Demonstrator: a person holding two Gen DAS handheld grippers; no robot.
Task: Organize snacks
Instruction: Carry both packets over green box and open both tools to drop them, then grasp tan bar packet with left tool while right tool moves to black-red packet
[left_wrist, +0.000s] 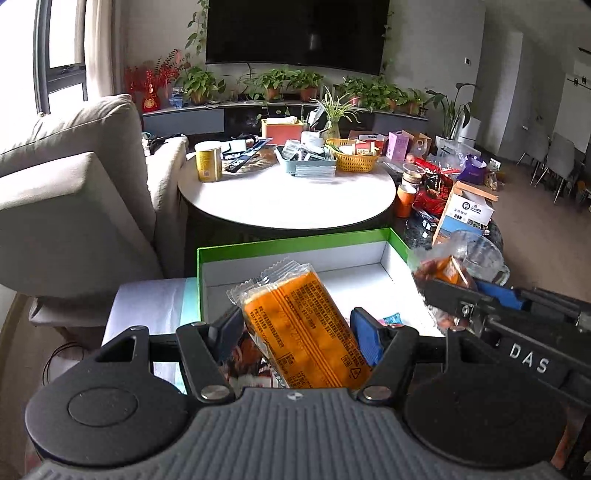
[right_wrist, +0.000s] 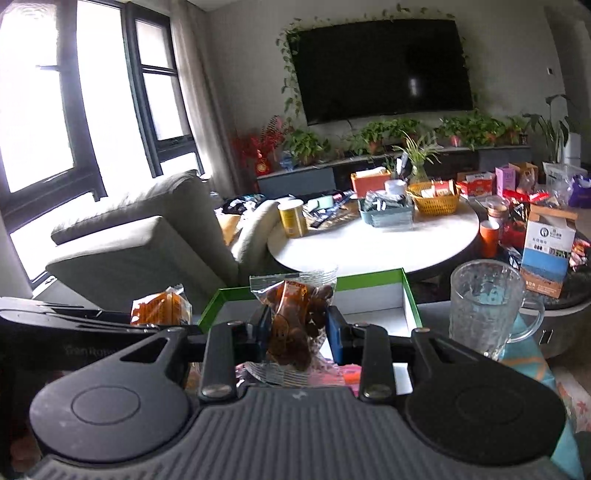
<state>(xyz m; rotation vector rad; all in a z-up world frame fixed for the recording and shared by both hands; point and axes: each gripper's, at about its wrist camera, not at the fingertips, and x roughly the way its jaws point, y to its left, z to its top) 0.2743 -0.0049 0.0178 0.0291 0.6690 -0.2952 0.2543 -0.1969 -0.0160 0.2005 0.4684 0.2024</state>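
My left gripper (left_wrist: 295, 332) is shut on an orange snack packet (left_wrist: 303, 332) with a clear crimped end, held tilted over the near part of a green-rimmed white box (left_wrist: 295, 244). My right gripper (right_wrist: 297, 328) is shut on a clear bag of brown snacks (right_wrist: 295, 325), held upright over the same box (right_wrist: 369, 276). In the left wrist view the right gripper (left_wrist: 454, 291) enters from the right with its bag (left_wrist: 443, 269). In the right wrist view the orange packet (right_wrist: 162, 306) shows at the left. Other small wrapped snacks (left_wrist: 391, 319) lie in the box.
A clear glass mug (right_wrist: 487, 306) stands just right of the box. Behind it is a round white table (left_wrist: 288, 199) with a yellow tin (left_wrist: 208, 162), a blue tray and a yellow basket (left_wrist: 352, 157). A grey sofa (left_wrist: 74, 192) is at the left. Snack boxes crowd the right.
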